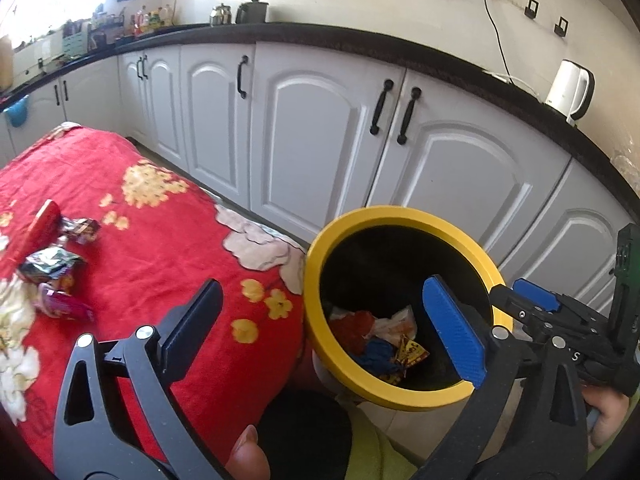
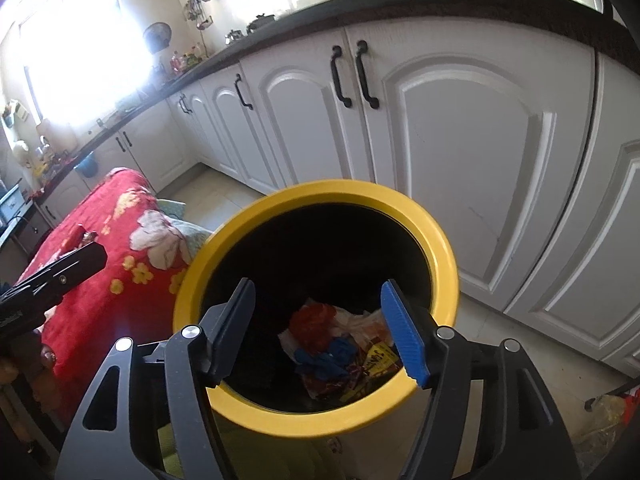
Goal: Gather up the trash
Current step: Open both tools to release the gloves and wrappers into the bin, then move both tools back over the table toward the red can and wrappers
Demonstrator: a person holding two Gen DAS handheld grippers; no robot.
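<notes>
Right gripper (image 2: 318, 330), jaws spread and holding nothing, hangs over the yellow-rimmed bin (image 2: 446, 264) at frame centre, crumpled trash (image 2: 340, 344) at its bottom. Left gripper (image 1: 324, 330), jaws spread too, straddles bin rim and red floral blanket (image 1: 160, 240). Loose wrappers (image 1: 52, 264) lie at left.

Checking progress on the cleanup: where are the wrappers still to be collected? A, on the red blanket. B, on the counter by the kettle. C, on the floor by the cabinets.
A: several wrappers lie on the red blanket, left of the bin, which already holds trash.
</notes>
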